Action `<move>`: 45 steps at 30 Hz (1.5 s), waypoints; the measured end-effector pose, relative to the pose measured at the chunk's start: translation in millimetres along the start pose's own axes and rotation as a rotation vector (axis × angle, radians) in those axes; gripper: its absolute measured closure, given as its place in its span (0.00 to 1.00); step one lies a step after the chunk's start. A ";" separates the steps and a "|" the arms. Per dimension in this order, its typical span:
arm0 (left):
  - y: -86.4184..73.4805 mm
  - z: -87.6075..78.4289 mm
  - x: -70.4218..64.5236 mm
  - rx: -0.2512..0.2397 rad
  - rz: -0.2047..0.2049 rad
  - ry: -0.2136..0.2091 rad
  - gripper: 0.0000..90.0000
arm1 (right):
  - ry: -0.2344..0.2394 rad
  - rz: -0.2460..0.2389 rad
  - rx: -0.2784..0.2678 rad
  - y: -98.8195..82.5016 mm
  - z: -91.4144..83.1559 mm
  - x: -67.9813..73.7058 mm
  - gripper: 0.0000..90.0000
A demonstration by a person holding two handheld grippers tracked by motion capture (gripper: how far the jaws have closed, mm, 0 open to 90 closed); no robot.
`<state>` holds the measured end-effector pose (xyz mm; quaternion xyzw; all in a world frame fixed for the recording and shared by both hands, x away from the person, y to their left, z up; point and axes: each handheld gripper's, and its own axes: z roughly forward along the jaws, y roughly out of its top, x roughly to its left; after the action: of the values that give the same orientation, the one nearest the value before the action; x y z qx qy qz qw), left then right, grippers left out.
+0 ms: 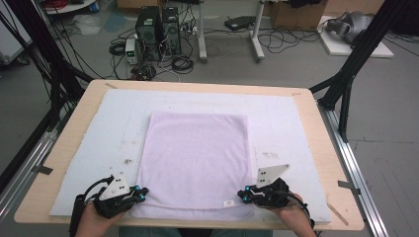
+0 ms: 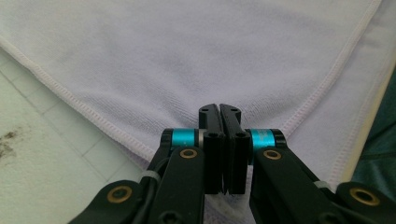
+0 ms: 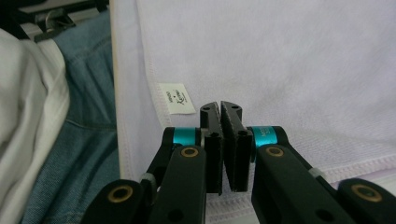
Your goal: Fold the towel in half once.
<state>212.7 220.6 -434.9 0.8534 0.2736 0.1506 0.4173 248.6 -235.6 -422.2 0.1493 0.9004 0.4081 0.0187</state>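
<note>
Your left hand-held gripper (image 1: 140,193) is pinching the near left corner of the lilac towel (image 1: 197,158), jaws pressed together on the hem; your right hand-held gripper (image 1: 243,193) does the same at the near right corner, close to the small white label (image 3: 177,98). The towel lies flat in the middle of the white mat (image 1: 89,163) on the tabletop (image 1: 74,133), its near edge towards you.

The step in hand looks like a fold, near edge carried to the far edge. To do it well, make sure each pinch has the full hem, lift both corners together and level, and keep the edge between them taut so the cloth does not sag or skew. Lay the near hem just on the far hem.

Bare mat lies beyond the towel and on both sides, so you have open room forward. The tabletop's near edge is just beside your hands; do not drag the cloth back over it.
</note>
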 end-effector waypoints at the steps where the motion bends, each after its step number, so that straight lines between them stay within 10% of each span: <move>1: 1.4 -2.2 -0.1 -0.008 -0.005 0.001 0.97 | -0.005 -0.008 -0.005 2.0 -3.0 -0.1 0.97; 12: -0.8 -25.8 -10.9 -0.033 -0.014 -0.017 0.97 | 0.021 -0.040 -0.044 10.3 -20.9 17.7 0.97; 24: -6.8 -9.2 -11.9 0.008 -0.007 -0.044 0.77 | 0.074 0.012 0.033 -9.2 4.2 13.7 0.83; 45: 29.6 8.9 26.6 -0.072 -0.086 -0.037 0.57 | -0.110 0.147 -0.066 6.0 -9.6 -38.0 0.52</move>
<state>248.6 215.9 -416.0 0.8281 0.2967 0.1263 0.4586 284.9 -249.7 -414.7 0.2366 0.8708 0.4288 0.0429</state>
